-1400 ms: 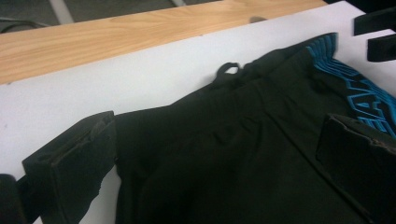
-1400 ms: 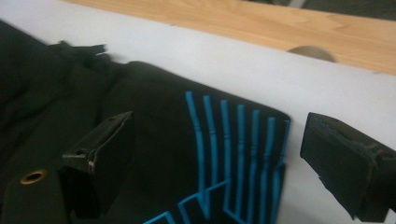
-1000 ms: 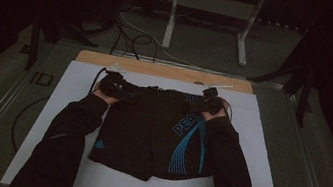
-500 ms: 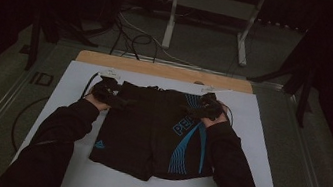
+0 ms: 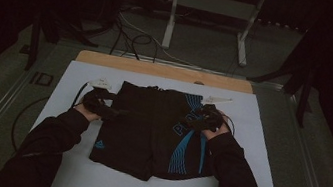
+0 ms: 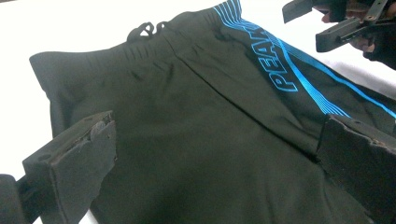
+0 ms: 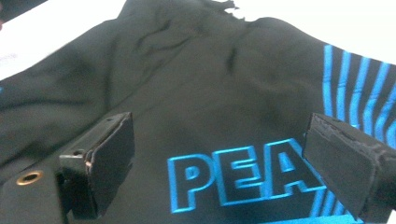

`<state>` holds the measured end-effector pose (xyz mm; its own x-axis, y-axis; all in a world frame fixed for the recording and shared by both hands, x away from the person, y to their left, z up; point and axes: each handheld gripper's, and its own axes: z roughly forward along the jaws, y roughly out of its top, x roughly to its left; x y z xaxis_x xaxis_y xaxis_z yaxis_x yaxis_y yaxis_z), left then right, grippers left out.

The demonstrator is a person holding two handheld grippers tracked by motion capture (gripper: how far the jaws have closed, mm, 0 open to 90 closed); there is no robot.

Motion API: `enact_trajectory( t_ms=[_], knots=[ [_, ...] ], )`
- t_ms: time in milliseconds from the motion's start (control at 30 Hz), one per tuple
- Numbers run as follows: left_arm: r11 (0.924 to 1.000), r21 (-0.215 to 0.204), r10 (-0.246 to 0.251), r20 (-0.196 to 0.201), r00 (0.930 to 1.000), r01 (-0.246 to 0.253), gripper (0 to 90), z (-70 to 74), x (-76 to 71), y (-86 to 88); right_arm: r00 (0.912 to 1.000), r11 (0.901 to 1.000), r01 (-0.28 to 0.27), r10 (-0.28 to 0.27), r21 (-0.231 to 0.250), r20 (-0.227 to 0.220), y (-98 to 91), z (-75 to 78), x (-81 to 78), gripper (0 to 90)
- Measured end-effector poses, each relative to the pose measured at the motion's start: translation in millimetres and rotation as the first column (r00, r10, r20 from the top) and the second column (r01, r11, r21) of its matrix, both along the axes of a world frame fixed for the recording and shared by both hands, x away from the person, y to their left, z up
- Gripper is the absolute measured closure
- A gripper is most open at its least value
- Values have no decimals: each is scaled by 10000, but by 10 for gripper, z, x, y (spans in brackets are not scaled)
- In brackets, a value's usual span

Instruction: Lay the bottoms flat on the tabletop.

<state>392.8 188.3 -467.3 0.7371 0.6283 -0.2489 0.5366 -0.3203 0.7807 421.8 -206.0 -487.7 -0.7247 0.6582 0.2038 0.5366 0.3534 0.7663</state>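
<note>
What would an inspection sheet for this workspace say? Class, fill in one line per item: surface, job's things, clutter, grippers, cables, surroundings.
Surface: white rectangular table top, with a wooden strip along its far edge.
Job's things: black fabric shorts with blue stripes and lettering, lying flat.
Clutter: nothing seen.
Grippers: left gripper and right gripper, both open, over the shorts' side edges.
Cables: black gripper cable on the table; more on the floor.
Surroundings: dark room, white metal stand behind the table.
</note>
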Motion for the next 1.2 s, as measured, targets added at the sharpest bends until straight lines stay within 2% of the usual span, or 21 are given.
enact_trajectory(
  t_ms=[167, 233, 267, 367, 400, 467, 500, 567, 767, 933, 1000, 1200],
  knots=[
    [9999, 66, -157, 28, 9999, 156, 1, -6, -100, 17, 9992, 9992, -394, 394, 84, 21, 28, -21, -128, 93],
    [9995, 49, -310, 165, 9994, 309, 1, 3, -205, 12, 9979, 9978, -629, 625, 227, 175, 49, -33, -235, 93],
    [9994, 61, -351, 221, 9991, 350, 1, 5, -239, 10, 9972, 9976, -682, 678, 135, 313, 47, -42, -260, 93],
    [9991, 90, -420, 300, 9987, 418, 1, -1, -307, 7, 9958, 9959, -876, 869, 226, 276, 51, -49, -321, 93],
    [9987, 138, -489, 369, 9981, 484, 1, -13, -371, 3, 9952, 9955, -931, 926, 177, 307, 48, -57, -344, 93],
    [9979, 277, -599, 381, 9975, 589, 1, -29, -431, 0, 9930, 9930, -1179, 1179, 56, 55, 49, -53, -409, 93],
    [9978, 260, -623, 422, 9972, 613, 1, -41, -466, 1, 9921, 9922, -1243, 1244, -62, 186, 42, -49, -435, 93],
    [9976, 226, -663, 426, 9969, 654, 1, -59, -529, 9, 9911, 9912, -1321, 1319, 127, 170, 25, -31, -509, 93],
    [9970, 233, -748, 471, 9961, 738, 1, -98, -714, 44, 9905, 9906, -1358, 1355, 140, 211, -52, -22, -697, 89],
    [9971, 279, -728, 635, 9953, 712, 1, -124, -857, 87, 9894, 9901, -1397, 1392, 102, 407, -136, -42, -869, 90],
    [9966, 196, -805, 550, 9952, 795, 1, -148, -914, 111, 9873, 9880, -1513, 1495, 307, 534, -173, -56, -947, 90],
    [9952, 346, -929, 382, 9949, 916, 1, -224, -1072, 193, 9875, 9894, -1453, 1448, 33, 614, -283, -128, -1157, 90]
  ],
)
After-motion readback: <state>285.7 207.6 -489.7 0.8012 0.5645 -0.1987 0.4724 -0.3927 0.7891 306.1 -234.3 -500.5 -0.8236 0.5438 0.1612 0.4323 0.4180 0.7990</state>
